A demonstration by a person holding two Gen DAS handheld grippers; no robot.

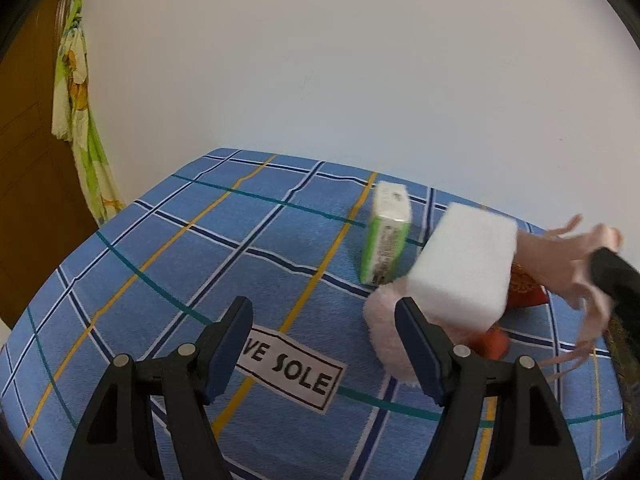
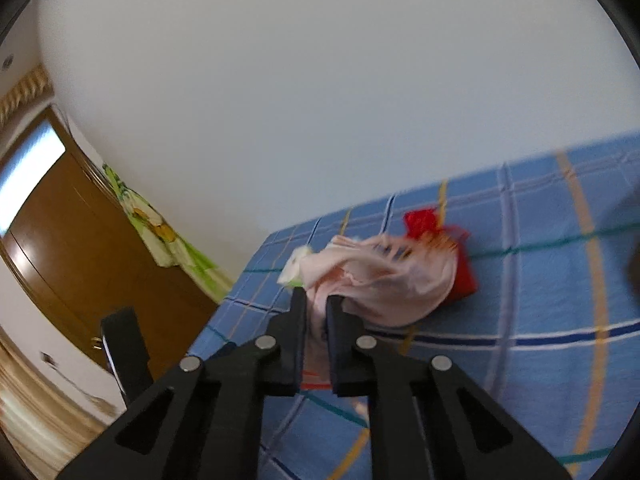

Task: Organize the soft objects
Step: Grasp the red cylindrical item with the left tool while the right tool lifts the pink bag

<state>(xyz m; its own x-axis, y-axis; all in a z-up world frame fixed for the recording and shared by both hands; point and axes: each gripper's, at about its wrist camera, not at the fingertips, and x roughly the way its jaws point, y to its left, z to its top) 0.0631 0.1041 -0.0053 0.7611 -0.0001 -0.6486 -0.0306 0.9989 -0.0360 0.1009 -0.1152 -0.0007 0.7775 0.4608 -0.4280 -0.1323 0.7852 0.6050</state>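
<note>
The right gripper [image 2: 316, 304] has its jaws clamped on a fold of pale pink cloth [image 2: 380, 276], the fabric pinched between them and trailing forward in a loose bunch onto the blue plaid bedsheet [image 2: 540, 300]. Beyond the cloth lies a red pouch [image 2: 466, 276], partly covered by it. The left gripper [image 1: 324, 324] hovers with its jaws wide apart and nothing between them, above the sheet's printed label [image 1: 296, 368]. Just to its right sit a fuzzy pink item [image 1: 384, 328] and a white foam block [image 1: 466, 268], the block resting partly on the fuzz; a green-and-white packet [image 1: 386, 240] stands behind them.

The step in hand appears to be lifting the pink cloth clear of the pile; the next move likely calls for carrying it to open sheet and laying it out, with the free left jaws available to take a second edge.

Motion blur smears the cloth in both views, so its shape and any fringe are hard to read. An orange object under the block is mostly hidden. A dark shape at the right edge of the left view is cut off.
</note>
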